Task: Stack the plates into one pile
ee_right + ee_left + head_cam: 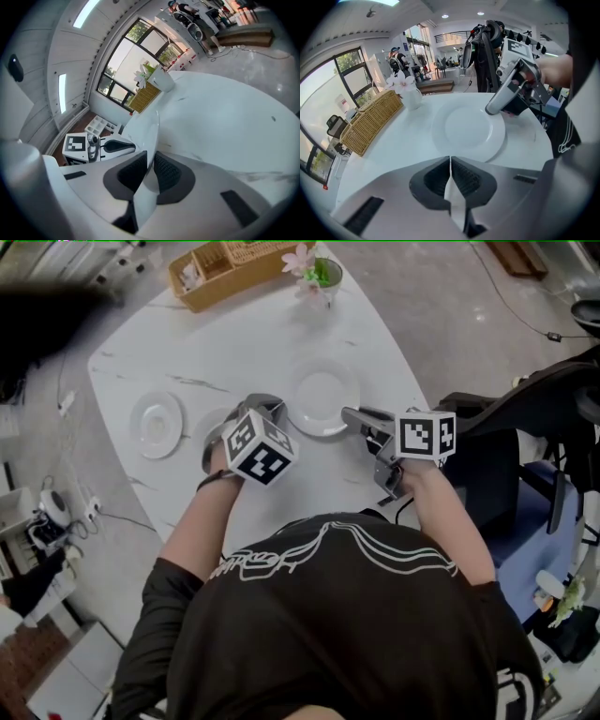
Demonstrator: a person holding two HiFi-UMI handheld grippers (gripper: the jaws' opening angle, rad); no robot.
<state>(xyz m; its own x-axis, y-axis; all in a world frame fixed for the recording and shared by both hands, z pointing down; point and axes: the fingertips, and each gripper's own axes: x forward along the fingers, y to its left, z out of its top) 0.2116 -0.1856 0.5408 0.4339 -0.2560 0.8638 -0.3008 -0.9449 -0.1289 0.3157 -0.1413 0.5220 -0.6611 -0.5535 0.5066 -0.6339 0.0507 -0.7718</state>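
Note:
Three white plates lie on the white marble table (234, 352). A small plate (155, 425) sits alone at the left. A middle plate (214, 420) is partly hidden under my left gripper (267, 407), which is shut on its rim; a white sliver of that rim (453, 197) shows between the closed jaws (450, 161). The large plate (323, 397) lies at the centre right. My right gripper (349, 414) is shut on its near right rim, and in the right gripper view the plate (143, 129) runs edge-on between the pads (151, 157). The left gripper view shows the large plate (468, 131) ahead.
A wicker basket (220, 268) and a vase of flowers (319, 276) stand at the table's far edge. A dark chair (497, 456) is close on the right, beyond the table's rounded edge. Cables and boxes lie on the floor at the left.

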